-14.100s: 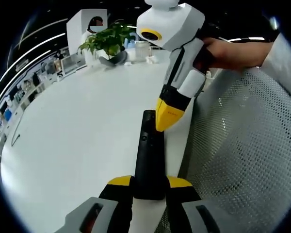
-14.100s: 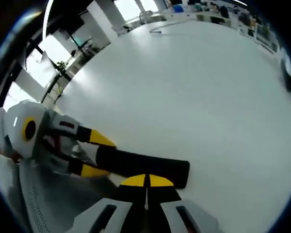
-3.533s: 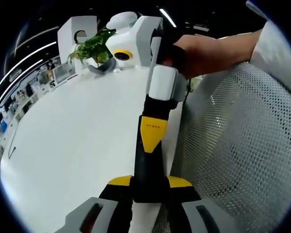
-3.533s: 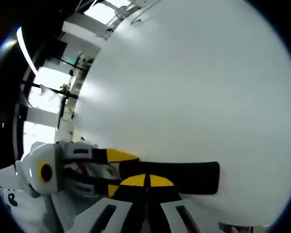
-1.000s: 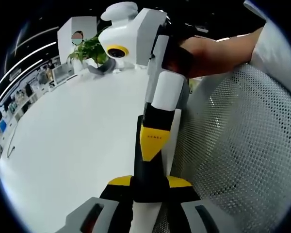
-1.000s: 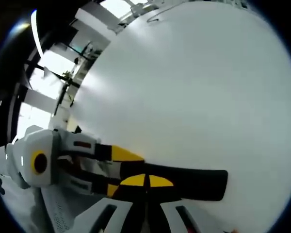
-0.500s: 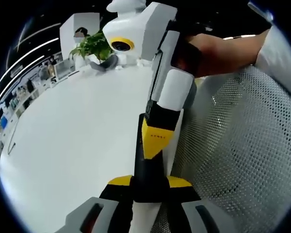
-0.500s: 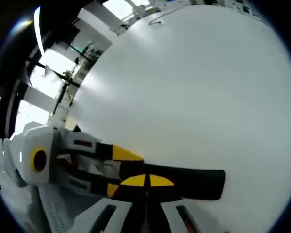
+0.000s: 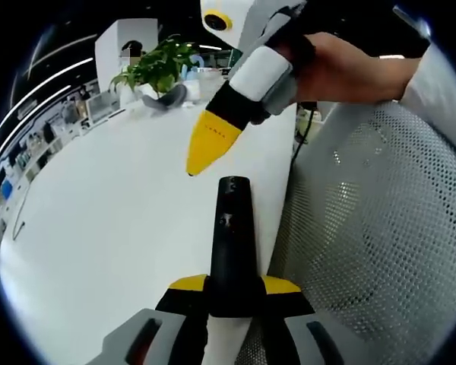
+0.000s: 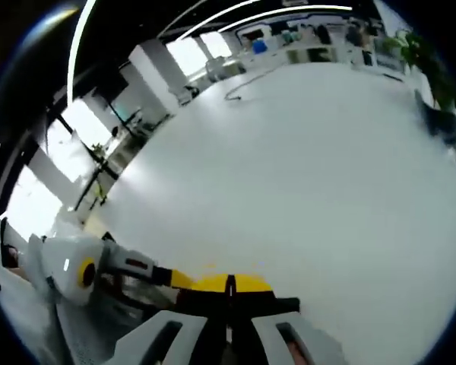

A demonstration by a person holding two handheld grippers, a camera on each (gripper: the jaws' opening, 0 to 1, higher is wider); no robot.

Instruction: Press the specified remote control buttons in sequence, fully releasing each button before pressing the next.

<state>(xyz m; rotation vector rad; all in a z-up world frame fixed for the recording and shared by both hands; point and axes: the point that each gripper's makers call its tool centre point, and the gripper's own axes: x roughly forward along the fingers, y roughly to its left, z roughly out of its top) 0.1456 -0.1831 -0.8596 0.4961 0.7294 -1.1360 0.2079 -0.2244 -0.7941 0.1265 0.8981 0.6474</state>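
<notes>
So the big change: half a second ago the right gripper (image 9: 191, 161) had its yellow tip planted on the remote control (image 9: 232, 242), and now it's lifted clear, with open air between tip and remote. I'd read that as the button being fully released, which the task wants before the next press. Whether another press is due I can't say from this.

In the left gripper view, the remote points from the bottom centre toward 12 o'clock, and the raised tip hangs at about 11 o'clock from its far end, pointing down and left. A person's hand (image 9: 342, 67) holds that gripper from the 1 o'clock side, and its yellow jaws are pressed together into one point, nothing between them.

The left gripper (image 9: 234, 287) is pinching the near end of the remote, a yellow jaw on each side, holding it out over the white table (image 9: 99, 220). A mesh chair back (image 9: 380, 228) sits at 3 o'clock.

In the right gripper view, the shut yellow tips sit at 6 o'clock with the remote's dark body crossing just under them, and the left gripper comes in from 8 o'clock.
</notes>
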